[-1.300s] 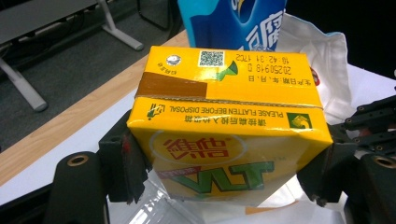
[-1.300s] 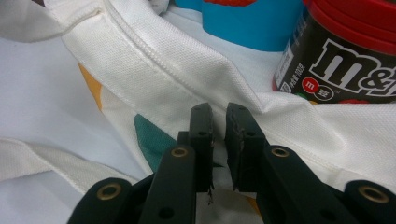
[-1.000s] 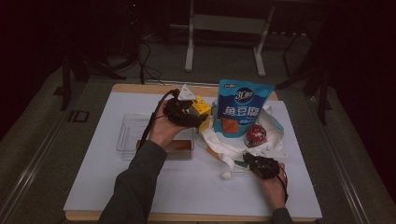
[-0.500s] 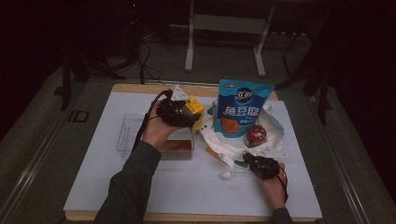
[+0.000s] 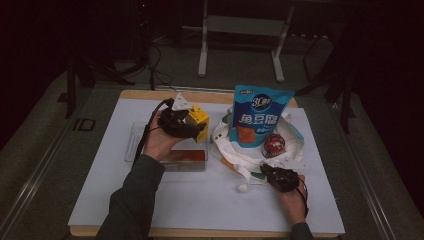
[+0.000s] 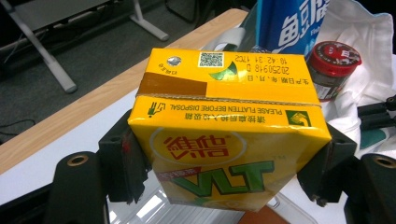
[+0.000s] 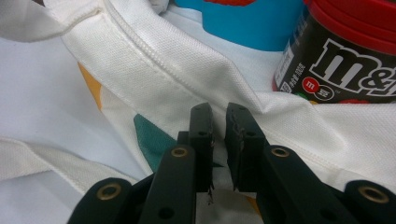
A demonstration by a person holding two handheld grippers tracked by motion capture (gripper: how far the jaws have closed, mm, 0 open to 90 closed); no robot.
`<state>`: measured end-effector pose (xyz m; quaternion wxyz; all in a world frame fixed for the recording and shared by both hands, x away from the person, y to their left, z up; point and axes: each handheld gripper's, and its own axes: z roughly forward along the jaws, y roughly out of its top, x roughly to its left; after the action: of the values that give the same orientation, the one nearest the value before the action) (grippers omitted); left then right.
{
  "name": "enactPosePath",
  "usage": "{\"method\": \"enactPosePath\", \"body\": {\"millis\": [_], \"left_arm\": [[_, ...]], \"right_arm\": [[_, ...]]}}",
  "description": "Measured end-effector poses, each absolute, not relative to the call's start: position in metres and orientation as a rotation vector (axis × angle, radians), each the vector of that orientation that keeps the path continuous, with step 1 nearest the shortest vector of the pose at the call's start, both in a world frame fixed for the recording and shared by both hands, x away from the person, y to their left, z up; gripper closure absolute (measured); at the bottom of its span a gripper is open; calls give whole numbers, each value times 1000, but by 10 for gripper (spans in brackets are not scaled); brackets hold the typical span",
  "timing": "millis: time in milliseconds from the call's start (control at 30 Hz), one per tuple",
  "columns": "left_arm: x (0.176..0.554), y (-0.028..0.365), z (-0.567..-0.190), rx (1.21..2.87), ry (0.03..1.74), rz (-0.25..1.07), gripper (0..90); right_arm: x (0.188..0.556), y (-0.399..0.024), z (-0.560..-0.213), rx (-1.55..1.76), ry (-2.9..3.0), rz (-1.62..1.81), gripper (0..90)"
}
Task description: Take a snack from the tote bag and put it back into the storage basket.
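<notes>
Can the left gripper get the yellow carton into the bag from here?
Probably yes: the left gripper holds the yellow carton beside the white bag. The blue pouch and jar crowd the opening, though.

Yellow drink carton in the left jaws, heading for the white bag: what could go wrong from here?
1. The left gripper clamps the yellow drink carton only by its lower sides; it could tip or slip out while being carried.
2. The white bag already holds an upright blue pouch and a red-lidded jar; the carton may knock them over.
3. The right gripper pinches just the bag's edge, so the opening could sag shut.
</notes>
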<state>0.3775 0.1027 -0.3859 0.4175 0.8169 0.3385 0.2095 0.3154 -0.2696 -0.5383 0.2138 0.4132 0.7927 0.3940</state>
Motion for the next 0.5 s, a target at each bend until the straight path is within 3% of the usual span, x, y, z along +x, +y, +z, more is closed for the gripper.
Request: {"method": "enactPosePath", "body": {"millis": [500], "left_arm": [[374, 125, -398, 2033, 899, 534, 283]], "right_arm": [[315, -270, -538, 1146, 2199, 1093, 809]]}}
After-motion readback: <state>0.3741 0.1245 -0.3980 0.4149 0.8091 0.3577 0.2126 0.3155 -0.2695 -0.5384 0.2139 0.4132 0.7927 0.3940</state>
